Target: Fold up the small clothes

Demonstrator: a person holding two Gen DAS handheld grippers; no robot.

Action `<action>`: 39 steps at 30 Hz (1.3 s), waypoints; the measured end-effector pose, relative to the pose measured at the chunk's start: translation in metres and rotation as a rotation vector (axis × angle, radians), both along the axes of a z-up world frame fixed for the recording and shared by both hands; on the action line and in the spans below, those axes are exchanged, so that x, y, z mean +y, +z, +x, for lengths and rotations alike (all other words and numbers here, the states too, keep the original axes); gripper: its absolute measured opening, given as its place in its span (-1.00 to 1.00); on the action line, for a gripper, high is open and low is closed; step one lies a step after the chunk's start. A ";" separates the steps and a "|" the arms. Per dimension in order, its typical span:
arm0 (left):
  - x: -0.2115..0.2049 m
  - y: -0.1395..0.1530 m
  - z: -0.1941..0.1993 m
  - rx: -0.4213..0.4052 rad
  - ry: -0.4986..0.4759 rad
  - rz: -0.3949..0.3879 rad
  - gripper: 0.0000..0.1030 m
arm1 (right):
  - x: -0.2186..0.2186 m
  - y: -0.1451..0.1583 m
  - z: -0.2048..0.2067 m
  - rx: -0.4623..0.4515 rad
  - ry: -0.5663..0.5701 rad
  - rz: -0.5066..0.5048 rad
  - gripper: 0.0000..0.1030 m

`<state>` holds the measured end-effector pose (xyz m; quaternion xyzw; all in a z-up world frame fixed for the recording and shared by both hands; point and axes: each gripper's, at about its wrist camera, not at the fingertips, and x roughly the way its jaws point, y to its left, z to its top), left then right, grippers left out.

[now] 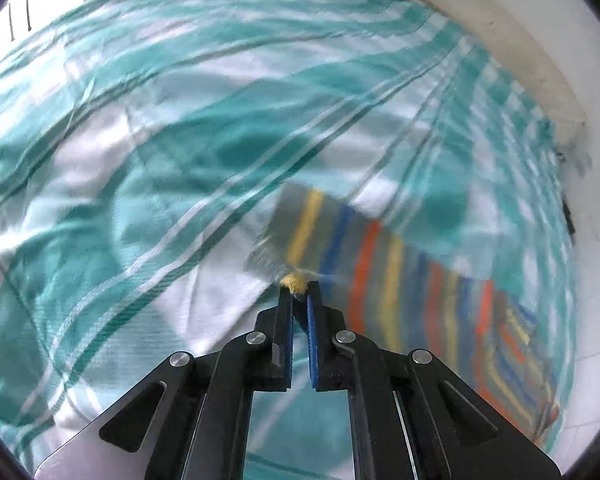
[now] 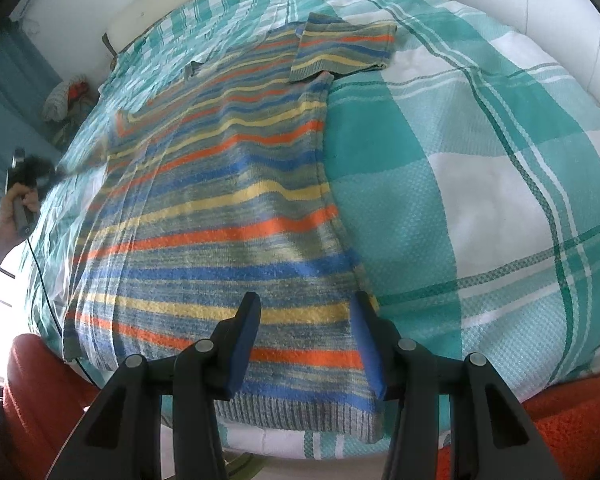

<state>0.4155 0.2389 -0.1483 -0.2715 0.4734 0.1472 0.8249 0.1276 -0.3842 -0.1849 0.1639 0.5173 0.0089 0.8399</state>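
A small striped knit sweater [image 2: 228,184], in grey, blue, yellow and orange, lies flat on a teal and white checked cloth [image 2: 460,160]. Its right sleeve [image 2: 344,46] is folded across at the far end. My right gripper [image 2: 306,308] is open just above the sweater's lower right corner, near the ribbed hem. My left gripper [image 1: 299,286] is shut on the sweater's left sleeve [image 1: 380,272], pinching a yellow edge and lifting it; that view is blurred. The left gripper also shows blurred in the right wrist view [image 2: 52,174], held by a hand at the sweater's left side.
The checked cloth [image 1: 180,120] covers a white bed or table edge [image 1: 520,52]. An orange-red cloth [image 2: 40,392] lies below the near edge. A bundle of clothes [image 2: 66,96] sits at the far left. A black cable [image 2: 44,280] hangs from the left hand.
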 end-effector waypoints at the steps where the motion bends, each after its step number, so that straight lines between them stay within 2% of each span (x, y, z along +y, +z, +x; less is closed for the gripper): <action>1: -0.002 -0.005 0.000 0.009 -0.007 0.004 -0.93 | 0.000 -0.001 0.001 0.002 0.002 -0.002 -0.09; 4: -0.011 -0.013 -0.003 0.026 -0.014 0.035 -0.93 | 0.000 -0.003 0.002 0.007 0.000 -0.001 -0.09; 9: -0.007 -0.023 -0.017 0.034 0.013 0.024 -0.94 | -0.009 0.003 0.004 0.032 -0.035 0.024 -0.09; 10: -0.004 -0.024 -0.014 0.034 -0.004 0.040 -0.90 | -0.014 0.010 0.005 0.039 -0.047 0.030 0.03; 11: -0.009 -0.022 -0.013 0.046 -0.041 0.074 -0.82 | -0.020 0.020 0.009 0.035 -0.049 0.035 0.36; 12: -0.009 -0.021 -0.019 0.052 -0.062 0.098 -0.79 | -0.025 0.030 0.015 0.026 -0.043 0.029 0.55; 13: -0.012 -0.018 -0.024 0.056 -0.088 0.122 -0.53 | -0.031 0.042 0.024 0.014 -0.027 0.002 0.74; 14: -0.014 -0.014 -0.031 0.061 -0.108 0.148 -0.07 | -0.037 0.056 0.038 -0.011 -0.001 -0.041 0.74; 16: -0.017 -0.003 -0.055 0.020 -0.141 0.160 0.27 | -0.051 0.073 0.070 -0.055 0.045 -0.113 0.74; 18: -0.021 0.008 -0.086 -0.013 -0.174 0.168 0.35 | -0.078 0.070 0.107 -0.071 0.029 -0.098 0.73; 19: -0.022 0.012 -0.099 -0.024 -0.189 0.167 0.36 | -0.100 0.062 0.130 -0.077 -0.037 -0.068 0.72; 21: -0.023 0.018 -0.137 -0.049 -0.203 0.161 0.36 | -0.127 0.044 0.159 -0.068 -0.116 0.041 0.50; 22: -0.021 0.018 -0.152 -0.056 -0.197 0.160 0.37 | -0.138 0.031 0.175 -0.049 -0.144 0.090 0.32; 23: -0.019 0.018 -0.168 -0.061 -0.186 0.155 0.41 | -0.140 0.024 0.185 -0.040 -0.161 0.095 0.30; 25: -0.017 0.014 -0.189 -0.063 -0.168 0.156 0.45 | -0.119 0.029 0.189 -0.098 -0.099 0.018 0.31; 27: -0.014 0.003 -0.210 -0.042 -0.144 0.167 0.45 | -0.079 0.036 0.184 -0.162 0.068 -0.072 0.30; 28: -0.014 -0.003 -0.212 -0.028 -0.140 0.164 0.45 | -0.053 0.036 0.182 -0.180 0.179 -0.177 0.31; 30: -0.013 -0.016 -0.212 0.020 -0.130 0.150 0.45 | -0.024 0.026 0.185 -0.167 0.304 -0.331 0.31; 33: -0.019 -0.022 -0.202 0.035 -0.152 0.207 0.47 | 0.005 0.007 0.197 -0.152 0.447 -0.472 0.30; 34: -0.020 -0.024 -0.201 0.039 -0.155 0.214 0.47 | 0.009 0.001 0.204 -0.142 0.466 -0.508 0.09; 35: -0.019 -0.026 -0.201 0.040 -0.155 0.214 0.47 | 0.006 -0.005 0.214 -0.114 0.452 -0.507 -0.56; 36: -0.018 -0.026 -0.202 0.036 -0.153 0.204 0.47 | -0.001 -0.006 0.221 -0.090 0.419 -0.496 -0.95; 39: -0.014 -0.026 -0.206 0.029 -0.151 0.189 0.48 | -0.047 0.028 0.221 -0.158 0.225 -0.404 -0.93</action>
